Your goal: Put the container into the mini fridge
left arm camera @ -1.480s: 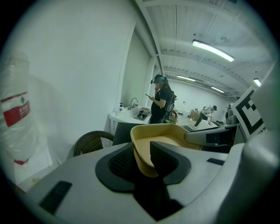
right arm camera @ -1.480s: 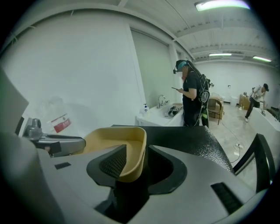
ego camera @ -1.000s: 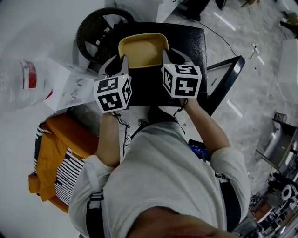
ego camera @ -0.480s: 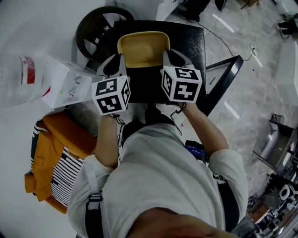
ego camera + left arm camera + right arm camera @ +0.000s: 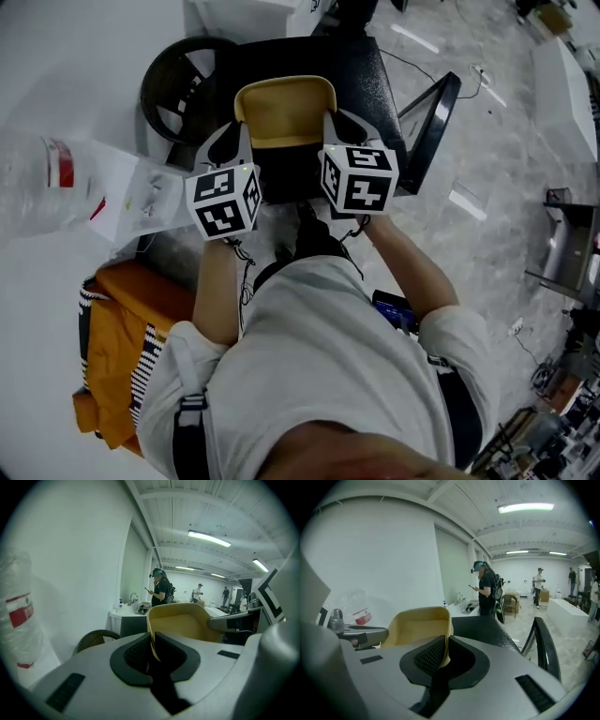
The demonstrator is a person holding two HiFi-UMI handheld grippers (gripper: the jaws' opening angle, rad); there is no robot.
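Upper centre, the shallow yellow plastic container (image 5: 281, 112) is gripped at opposite rims for level carrying: left claw (image 5: 244, 139) closing on it, right claw (image 5: 329, 131) clenched.

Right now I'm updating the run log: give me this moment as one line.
left gripper: fingers closing on container left rim | right gripper: shut on right rim | container: over mini fridge top, not yet inside

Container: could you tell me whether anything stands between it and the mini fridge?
Nothing visible does. The container hangs above the mini fridge, on its top side; the door stands open; the inside is hidden.
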